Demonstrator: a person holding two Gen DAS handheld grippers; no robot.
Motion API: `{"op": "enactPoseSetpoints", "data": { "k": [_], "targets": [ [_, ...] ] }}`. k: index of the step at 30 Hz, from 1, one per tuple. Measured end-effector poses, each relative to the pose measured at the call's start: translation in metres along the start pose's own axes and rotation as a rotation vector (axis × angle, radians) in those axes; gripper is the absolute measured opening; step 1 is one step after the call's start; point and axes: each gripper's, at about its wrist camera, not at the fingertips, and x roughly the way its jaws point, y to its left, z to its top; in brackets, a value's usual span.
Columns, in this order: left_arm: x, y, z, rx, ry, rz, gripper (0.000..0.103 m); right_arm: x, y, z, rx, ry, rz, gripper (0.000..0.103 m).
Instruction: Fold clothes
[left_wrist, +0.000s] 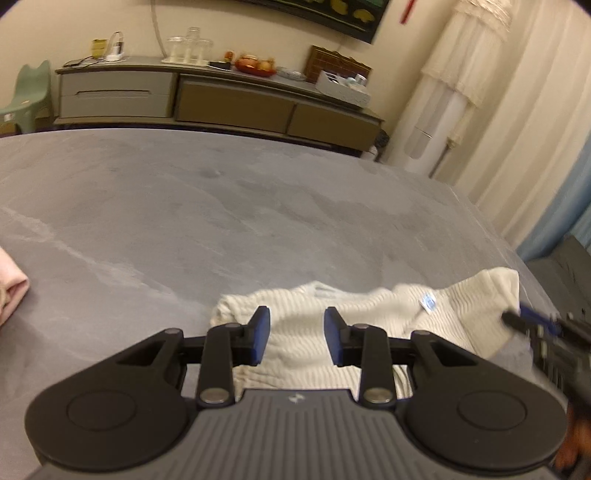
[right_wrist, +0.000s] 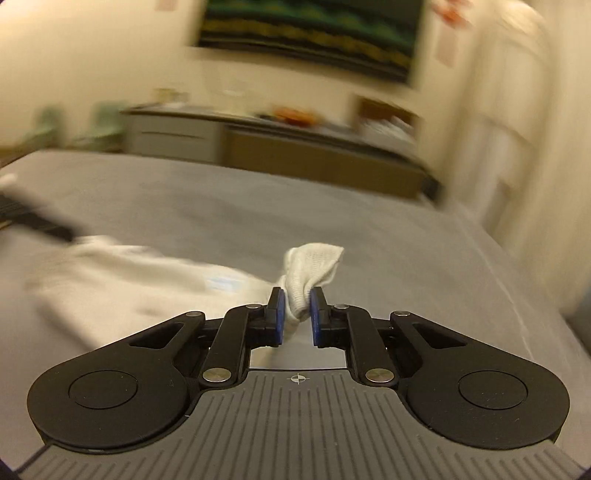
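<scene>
A wide grey bed cover (left_wrist: 258, 206) carries the cream ribbed knit sweater (left_wrist: 306, 325) at its near edge. The right gripper (right_wrist: 295, 308) pinches a bunched corner; the left gripper (left_wrist: 296, 334) hovers parted, empty. That thin pinch could slip if tugged

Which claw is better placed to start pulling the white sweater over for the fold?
Right. The right claw is already pinched on a bunched corner of the white sweater. The left claw hovers open above its middle, gripping nothing.
</scene>
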Motion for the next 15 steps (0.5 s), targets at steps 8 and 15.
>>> {"op": "enactPoseSetpoints", "data": {
  "k": [8,15],
  "targets": [
    [-0.008,0.021,0.007,-0.076,0.003,0.008,0.033,0.008,0.007,-0.007,0.168,0.037,0.149,0.04],
    [-0.011,0.036,0.004,-0.138,0.027,0.033,0.038,0.064,-0.001,-0.021,0.143,0.179,0.114,0.036]
  ]
}}
